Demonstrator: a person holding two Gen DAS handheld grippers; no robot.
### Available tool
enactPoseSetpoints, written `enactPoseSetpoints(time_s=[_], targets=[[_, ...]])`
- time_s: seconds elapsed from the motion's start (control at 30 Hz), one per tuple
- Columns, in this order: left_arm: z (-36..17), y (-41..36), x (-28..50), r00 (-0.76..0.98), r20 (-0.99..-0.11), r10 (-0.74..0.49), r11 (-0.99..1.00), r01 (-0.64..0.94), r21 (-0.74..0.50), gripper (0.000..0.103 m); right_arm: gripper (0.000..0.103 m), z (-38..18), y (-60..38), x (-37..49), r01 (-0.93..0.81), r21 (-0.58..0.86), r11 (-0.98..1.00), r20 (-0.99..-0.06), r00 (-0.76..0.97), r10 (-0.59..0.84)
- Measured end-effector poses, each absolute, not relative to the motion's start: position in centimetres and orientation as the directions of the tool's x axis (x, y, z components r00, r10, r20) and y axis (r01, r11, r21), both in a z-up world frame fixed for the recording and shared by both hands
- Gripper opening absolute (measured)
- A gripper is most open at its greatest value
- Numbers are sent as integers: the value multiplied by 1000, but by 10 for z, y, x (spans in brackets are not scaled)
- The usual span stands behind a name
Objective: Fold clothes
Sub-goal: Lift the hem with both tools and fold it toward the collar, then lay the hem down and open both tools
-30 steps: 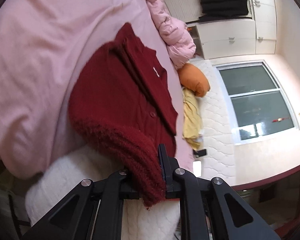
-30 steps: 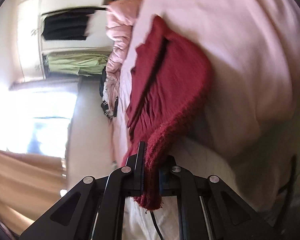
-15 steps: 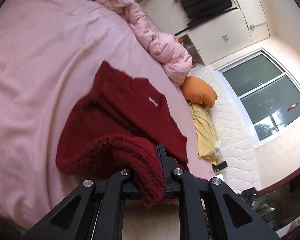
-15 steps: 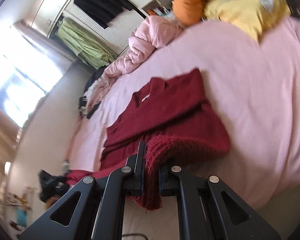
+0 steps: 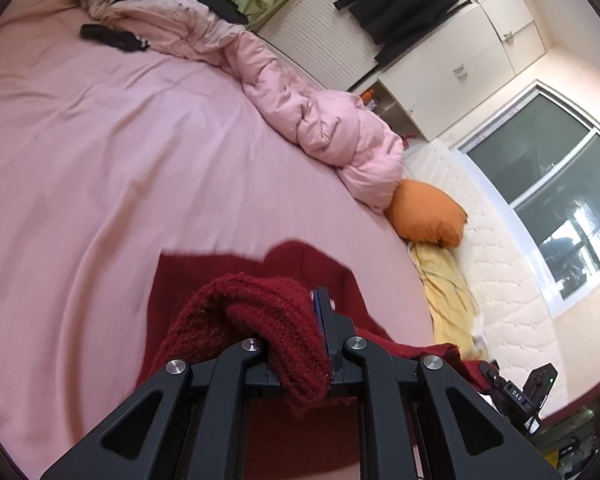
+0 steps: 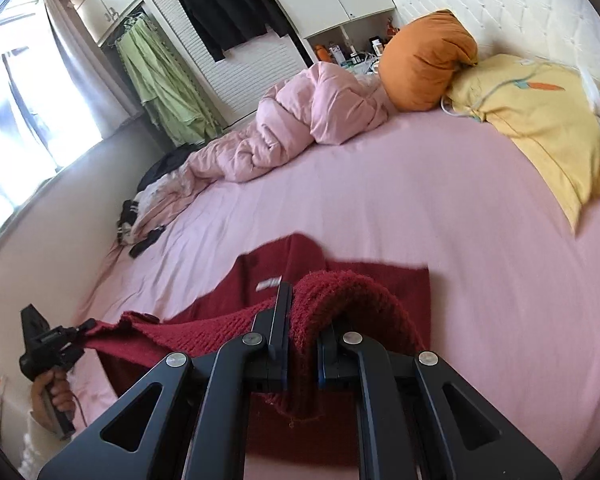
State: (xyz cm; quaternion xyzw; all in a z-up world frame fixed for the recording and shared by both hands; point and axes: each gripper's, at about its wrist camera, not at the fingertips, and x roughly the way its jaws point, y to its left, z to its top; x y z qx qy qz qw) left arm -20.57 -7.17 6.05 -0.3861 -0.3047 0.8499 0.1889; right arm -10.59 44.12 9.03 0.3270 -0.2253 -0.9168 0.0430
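Two tools are each pinching the same red sweater (image 5: 260,312) by its knitted hem. In the left wrist view the left tool (image 5: 322,320) is pressing its fingers together on a thick fold of the ribbed edge, which is bunching up over the left finger and hanging down between the black linkage arms. In the right wrist view the right tool (image 6: 300,320) is clamping another part of that hem, the knit arching over its right finger and a frayed end dangling below. The hem is stretching from the right tool across to the left tool (image 6: 46,346), which is showing at the lower left of that view with a hand (image 6: 54,396) gripping its handle (a pale fuzzy sleeve is just visible under it).

The rest of the sweater is lying on the pink bed sheet (image 5: 100,160), its collar and white label (image 6: 268,283) pointing away from the tools, toward the far side of the bed. Beyond the sweater, a pink duvet (image 6: 300,120) is lying crumpled along the far edge of the bed. An orange pillow (image 6: 424,60) is leaning beside the duvet, touching a yellow pillow (image 6: 540,120) at the padded white headboard (image 5: 492,264). Behind the duvet, a black top (image 6: 224,4) and green clothes (image 6: 160,84) are hanging at the wardrobe.
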Motion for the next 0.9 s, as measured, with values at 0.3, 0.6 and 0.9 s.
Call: enactPoseSetpoints(time_s=[0.3,0.6,0.9], targets=[[-37,-54,-306,-544,-676,498,-775,71,-628,12,9,13,457,-222,-177,439,-881,-672,-716,-191],[-85,-53,-332,-493,-693,526,-753,108,-649,16,12,-79,483,-267,-286,513,-809,-754,-602,-265],[-60,-103,-331,-553,-571,607,-571,197,-797,72,20,-98,551,-246,-352,880,-320,-475,-689,-548]])
